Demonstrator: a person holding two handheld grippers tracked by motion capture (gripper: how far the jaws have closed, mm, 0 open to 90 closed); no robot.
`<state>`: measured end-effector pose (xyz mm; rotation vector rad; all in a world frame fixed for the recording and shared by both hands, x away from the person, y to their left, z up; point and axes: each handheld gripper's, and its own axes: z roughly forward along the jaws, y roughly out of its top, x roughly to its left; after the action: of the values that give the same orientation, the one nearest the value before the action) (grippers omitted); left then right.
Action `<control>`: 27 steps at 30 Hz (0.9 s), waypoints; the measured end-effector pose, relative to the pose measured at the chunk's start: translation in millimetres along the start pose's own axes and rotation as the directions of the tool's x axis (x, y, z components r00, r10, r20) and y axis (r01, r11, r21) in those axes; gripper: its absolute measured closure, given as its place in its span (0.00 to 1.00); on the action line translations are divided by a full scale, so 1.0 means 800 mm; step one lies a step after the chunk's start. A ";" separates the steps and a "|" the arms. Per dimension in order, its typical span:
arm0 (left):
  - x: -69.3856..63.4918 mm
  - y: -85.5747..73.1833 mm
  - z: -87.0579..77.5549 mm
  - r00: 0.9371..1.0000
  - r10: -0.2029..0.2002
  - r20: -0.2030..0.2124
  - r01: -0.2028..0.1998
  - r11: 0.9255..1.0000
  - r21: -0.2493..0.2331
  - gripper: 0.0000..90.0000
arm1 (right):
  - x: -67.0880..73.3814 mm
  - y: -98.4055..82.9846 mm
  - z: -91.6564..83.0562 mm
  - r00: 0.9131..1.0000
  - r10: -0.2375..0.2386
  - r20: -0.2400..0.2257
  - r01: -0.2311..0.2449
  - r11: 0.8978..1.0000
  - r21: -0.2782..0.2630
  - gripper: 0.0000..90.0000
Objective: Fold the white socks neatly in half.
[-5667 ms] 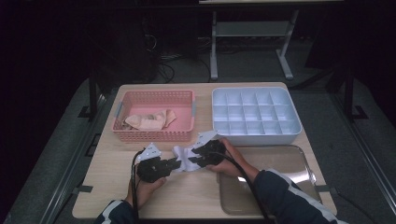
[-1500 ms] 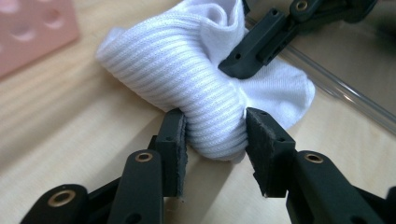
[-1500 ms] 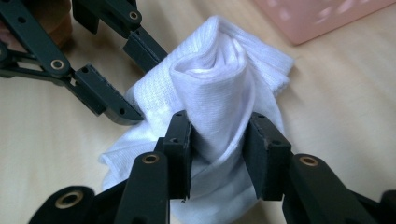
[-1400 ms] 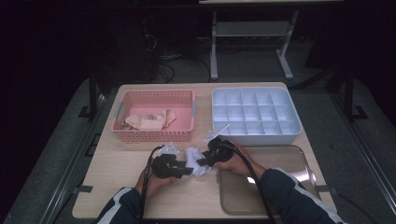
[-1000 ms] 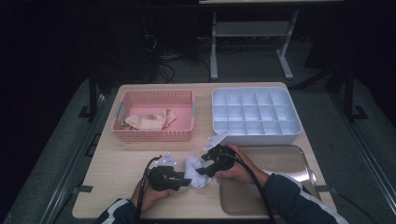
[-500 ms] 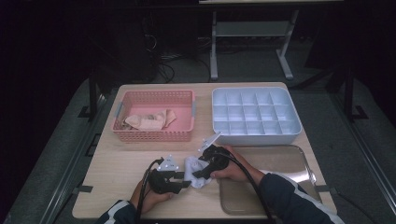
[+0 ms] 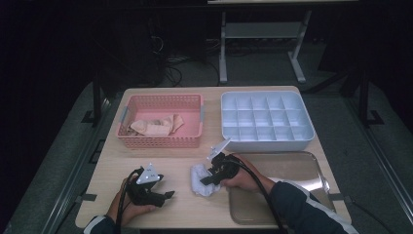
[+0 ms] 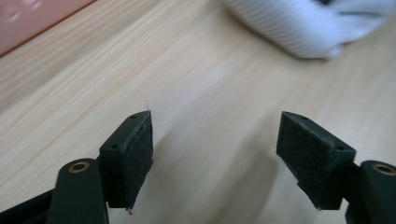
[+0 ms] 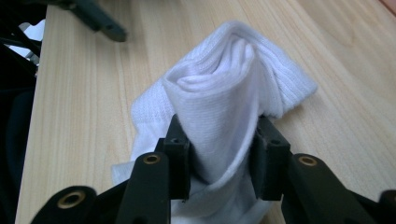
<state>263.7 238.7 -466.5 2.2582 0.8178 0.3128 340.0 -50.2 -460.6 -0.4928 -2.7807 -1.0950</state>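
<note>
My right gripper (image 9: 218, 158) is clamped on a white ribbed cotton sock (image 9: 224, 88), rolled into a bundle; its jaws have just been closing, and the pads now press into the fabric from both sides. The sock rests on the pale wooden table (image 7: 180, 161) straight ahead of that gripper, bulging up past the fingertips.

My left gripper (image 8: 217, 154) stands with its jaws wide apart, having just been opening, and nothing lies between them but bare tabletop. The sock sits ahead of it and off to its right, well clear of the pads (image 8: 135, 154). In the high view the left gripper (image 7: 165, 195) lies near the table's front edge, its tips pointing towards the sock.
</note>
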 end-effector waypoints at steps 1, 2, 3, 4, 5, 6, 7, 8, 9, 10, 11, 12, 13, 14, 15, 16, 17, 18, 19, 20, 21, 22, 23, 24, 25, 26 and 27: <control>0.003 -0.001 0.001 1.000 -0.008 -0.001 0.008 1.000 0.003 0.27 | 0.001 0.000 -0.001 1.000 -0.006 0.006 0.006 1.000 -0.003 0.71; 0.006 -0.002 0.003 1.000 -0.009 -0.002 0.009 1.000 -0.010 0.26 | 0.001 0.000 -0.001 1.000 -0.009 0.006 0.010 1.000 -0.005 0.72; 0.008 -0.002 0.003 1.000 -0.009 -0.005 0.009 1.000 -0.013 0.26 | 0.002 0.000 -0.003 1.000 -0.014 0.008 0.014 1.000 -0.011 0.72; 0.010 -0.002 0.004 1.000 -0.024 -0.008 0.024 0.999 -0.025 0.25 | 0.003 0.000 -0.004 1.000 -0.019 0.010 0.019 1.000 -0.012 0.72; 0.011 -0.003 0.006 0.999 -0.032 -0.012 0.032 0.999 -0.034 0.24 | 0.005 0.001 -0.007 0.999 -0.033 0.019 0.033 0.999 -0.013 0.73; 0.011 -0.004 0.007 0.999 -0.029 -0.019 0.029 0.999 -0.041 0.23 | 0.007 0.001 -0.009 0.999 -0.045 0.025 0.046 0.999 -0.017 0.73; 0.011 -0.004 0.008 0.999 -0.017 -0.033 0.015 0.999 -0.045 0.22 | 0.008 0.001 -0.011 0.998 -0.051 0.028 0.052 0.998 -0.022 0.73; 0.011 -0.005 0.010 0.999 -0.016 -0.033 0.014 0.999 -0.053 0.20 | 0.008 0.002 -0.014 0.998 -0.057 0.030 0.057 0.998 -0.025 0.73; 0.012 -0.005 0.010 0.999 -0.012 -0.034 0.010 0.999 -0.050 0.18 | 0.009 0.002 -0.016 0.997 -0.061 0.037 0.062 0.998 -0.028 0.73; 0.014 -0.004 0.011 0.999 -0.006 -0.033 0.004 0.999 -0.049 0.18 | 0.010 0.002 -0.019 0.997 -0.063 0.043 0.064 0.997 -0.032 0.73; 0.014 -0.004 0.011 0.999 -0.005 -0.033 0.003 0.999 -0.047 0.17 | 0.010 0.002 -0.024 0.998 -0.050 0.049 0.052 0.998 -0.039 0.73; 0.014 -0.004 0.011 0.999 -0.005 -0.033 0.003 0.999 -0.047 0.17 | 0.009 0.002 -0.027 0.997 -0.052 0.054 0.054 0.997 -0.046 0.73; 0.014 -0.003 0.011 1.000 -0.003 -0.029 0.001 0.999 -0.045 0.17 | 0.008 0.002 -0.031 0.997 -0.047 0.061 0.050 0.997 -0.057 0.73; 0.014 -0.003 0.011 1.000 -0.003 -0.029 0.001 0.999 -0.045 0.17 | 0.008 0.002 -0.031 0.997 -0.047 0.061 0.050 0.997 -0.057 0.73; 0.015 -0.003 0.012 1.000 -0.002 -0.028 0.001 0.999 -0.045 0.17 | 0.008 0.002 -0.039 0.998 -0.027 0.065 0.031 0.997 -0.069 0.73; 0.015 -0.003 0.012 1.000 -0.003 -0.028 0.001 0.999 -0.045 0.17 | 0.008 0.002 -0.039 0.998 -0.027 0.065 0.031 0.997 -0.069 0.73; 0.015 -0.003 0.012 1.000 -0.001 -0.028 0.000 0.999 -0.045 0.17 | 0.007 0.002 -0.045 0.996 -0.034 0.085 0.041 0.996 -0.080 0.73; 0.015 -0.003 0.012 1.000 -0.001 -0.028 0.000 0.999 -0.045 0.17 | 0.007 0.002 -0.045 0.996 -0.034 0.085 0.041 0.996 -0.080 0.73; 0.015 -0.003 0.012 1.000 -0.002 -0.028 0.000 0.999 -0.045 0.17 | 0.007 0.002 -0.051 0.996 -0.031 0.088 0.038 0.995 -0.089 0.73; 0.015 -0.003 0.012 1.000 -0.002 -0.028 0.000 0.999 -0.045 0.17 | 0.007 0.003 -0.054 0.995 -0.032 0.097 0.041 0.995 -0.094 0.73; 0.014 -0.003 0.012 1.000 -0.003 -0.028 0.001 0.999 -0.045 0.17 | 0.007 0.003 -0.054 0.995 -0.032 0.097 0.041 0.995 -0.094 0.73; 0.014 -0.003 0.012 1.000 -0.004 -0.028 0.002 0.999 -0.046 0.17 | 0.006 0.003 -0.056 0.994 -0.036 0.104 0.046 0.994 -0.097 0.73; 0.014 -0.003 0.012 1.000 -0.007 -0.028 0.006 0.999 -0.048 0.17 | 0.004 0.004 -0.062 0.994 -0.030 0.108 0.041 0.993 -0.108 0.73; 0.014 -0.003 0.012 1.000 -0.009 -0.028 0.007 0.999 -0.051 0.17 | 0.004 0.004 -0.062 0.994 -0.030 0.108 0.041 0.993 -0.108 0.73; 0.014 -0.003 0.012 1.000 -0.010 -0.028 0.009 0.999 -0.052 0.17 | 0.002 0.004 -0.066 0.993 -0.026 0.117 0.040 0.992 -0.116 0.73; 0.014 -0.003 0.012 1.000 -0.006 -0.028 0.005 0.999 -0.049 0.17 | 0.002 0.004 -0.066 0.993 -0.026 0.117 0.040 0.992 -0.116 0.73; 0.014 -0.003 0.012 1.000 -0.006 -0.028 0.005 0.999 -0.049 0.17 | 0.001 0.004 -0.068 0.993 -0.022 0.117 0.036 0.992 -0.121 0.73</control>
<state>275.8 242.0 -475.2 2.2101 0.8222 0.3587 339.5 -85.2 -418.4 -0.5468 -2.8394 -1.2896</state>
